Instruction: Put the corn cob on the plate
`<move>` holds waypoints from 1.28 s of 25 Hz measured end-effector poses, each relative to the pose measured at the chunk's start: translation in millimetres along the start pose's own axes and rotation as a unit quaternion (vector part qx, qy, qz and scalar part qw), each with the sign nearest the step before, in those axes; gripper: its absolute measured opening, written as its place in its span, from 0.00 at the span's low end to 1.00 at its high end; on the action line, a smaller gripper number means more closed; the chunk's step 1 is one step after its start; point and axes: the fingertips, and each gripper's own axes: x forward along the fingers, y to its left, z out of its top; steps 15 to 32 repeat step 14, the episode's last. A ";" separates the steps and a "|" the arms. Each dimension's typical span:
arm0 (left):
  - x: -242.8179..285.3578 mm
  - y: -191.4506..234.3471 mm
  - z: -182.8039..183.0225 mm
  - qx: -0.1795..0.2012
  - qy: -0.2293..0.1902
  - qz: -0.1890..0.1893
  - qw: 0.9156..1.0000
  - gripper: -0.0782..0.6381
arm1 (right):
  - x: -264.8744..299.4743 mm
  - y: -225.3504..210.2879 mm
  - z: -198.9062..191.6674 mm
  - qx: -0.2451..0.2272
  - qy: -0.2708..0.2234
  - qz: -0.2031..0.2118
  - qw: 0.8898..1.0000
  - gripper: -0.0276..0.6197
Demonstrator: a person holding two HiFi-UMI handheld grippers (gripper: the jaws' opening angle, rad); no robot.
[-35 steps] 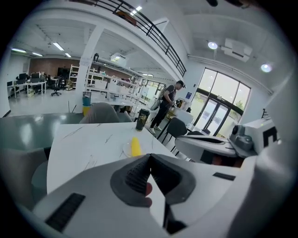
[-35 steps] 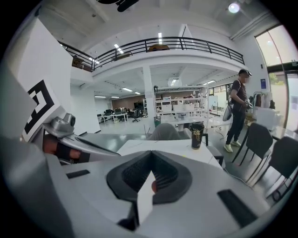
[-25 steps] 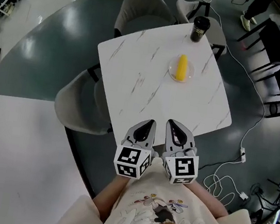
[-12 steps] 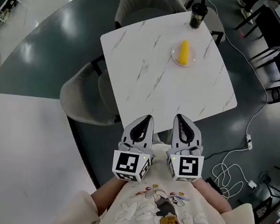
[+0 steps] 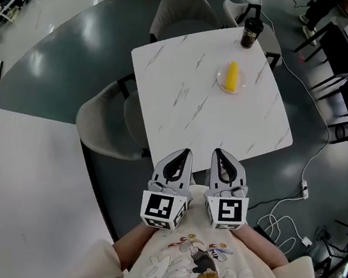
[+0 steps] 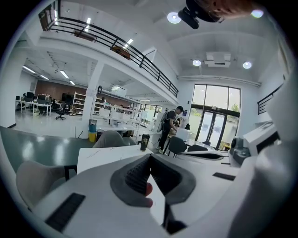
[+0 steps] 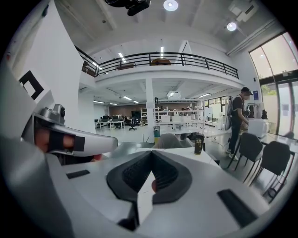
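The yellow corn cob (image 5: 232, 76) lies on a small clear plate (image 5: 221, 81) at the far side of the white marble table (image 5: 192, 105). My left gripper (image 5: 186, 152) and right gripper (image 5: 218, 153) are side by side close to the person's chest, tips at the table's near edge, far from the corn. Both are shut with nothing between the pads. In the left gripper view the left gripper (image 6: 150, 159) has its jaws meeting at the tip, as has the right gripper (image 7: 152, 156) in the right gripper view. Neither gripper view shows the corn.
A black cup (image 5: 251, 31) stands at the table's far corner, also seen as the cup (image 6: 145, 142) and the cup (image 7: 199, 144). Grey chairs (image 5: 108, 125) stand at the left and far sides. Cables (image 5: 285, 216) lie on the floor at right. A person (image 7: 238, 116) stands far off.
Both grippers have drawn back a little toward the person and risen, still shut. The corn has stayed on the plate.
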 end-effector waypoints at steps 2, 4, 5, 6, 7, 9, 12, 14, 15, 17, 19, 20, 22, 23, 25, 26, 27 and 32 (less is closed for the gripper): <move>1.1 1.0 0.5 -0.004 0.000 0.001 1.000 0.12 | 2.0 0.5 -1.8 -0.001 0.005 0.005 1.000 0.05; 2.6 2.0 0.2 -0.009 0.001 0.002 1.000 0.12 | 5.1 1.2 -7.0 0.001 0.014 0.011 1.000 0.05; 3.1 2.1 -0.1 -0.011 0.001 0.002 1.000 0.12 | 6.6 1.0 -10.0 0.004 0.017 0.013 1.000 0.05; 3.7 1.9 -0.6 -0.010 0.000 0.002 1.000 0.12 | 7.5 0.6 -12.0 0.005 0.018 0.015 1.000 0.05; 4.4 1.5 -1.0 -0.010 0.000 0.001 1.000 0.12 | 8.1 0.3 -12.8 0.006 0.019 0.016 1.000 0.05; 5.7 0.4 -1.6 -0.008 0.003 -0.001 1.000 0.12 | 7.8 0.5 -12.0 0.004 0.017 0.016 1.000 0.05; 6.3 -0.8 -1.8 -0.009 0.006 -0.001 1.000 0.12 | 6.0 0.1 -9.5 -0.001 0.014 0.015 1.000 0.05; 6.4 -0.8 -1.7 -0.011 0.008 -0.001 1.000 0.12 | 5.4 -1.1 -8.3 -0.002 0.013 0.013 1.000 0.05; 6.4 -0.8 -1.7 -0.011 0.008 -0.001 1.000 0.12 | 5.4 -1.1 -8.3 -0.002 0.013 0.013 1.000 0.05; 6.4 -0.8 -1.7 -0.011 0.008 -0.001 1.000 0.12 | 5.4 -1.1 -8.3 -0.002 0.013 0.013 1.000 0.05; 6.4 -0.8 -1.7 -0.011 0.008 -0.001 1.000 0.12 | 5.4 -1.1 -8.3 -0.002 0.013 0.013 1.000 0.05; 6.4 -0.8 -1.7 -0.011 0.008 -0.001 1.000 0.12 | 5.4 -1.1 -8.3 -0.002 0.013 0.013 1.000 0.05; 6.4 -0.8 -1.7 -0.011 0.008 -0.001 1.000 0.12 | 5.4 -1.1 -8.3 -0.002 0.013 0.013 1.000 0.05; 6.4 -0.8 -1.7 -0.011 0.008 -0.001 1.000 0.12 | 5.4 -1.1 -8.3 -0.002 0.013 0.013 1.000 0.05; 6.4 -0.8 -1.7 -0.011 0.008 -0.001 1.000 0.12 | 5.4 -1.1 -8.3 -0.002 0.013 0.013 1.000 0.05; 6.4 -0.8 -1.7 -0.011 0.008 -0.001 1.000 0.12 | 5.4 -1.1 -8.3 -0.002 0.013 0.013 1.000 0.05; 6.4 -0.8 -1.7 -0.011 0.008 -0.001 1.000 0.12 | 5.4 -1.1 -8.3 -0.002 0.013 0.013 1.000 0.05; 6.4 -0.8 -1.7 -0.011 0.008 -0.001 1.000 0.12 | 5.4 -1.1 -8.3 -0.002 0.013 0.013 1.000 0.05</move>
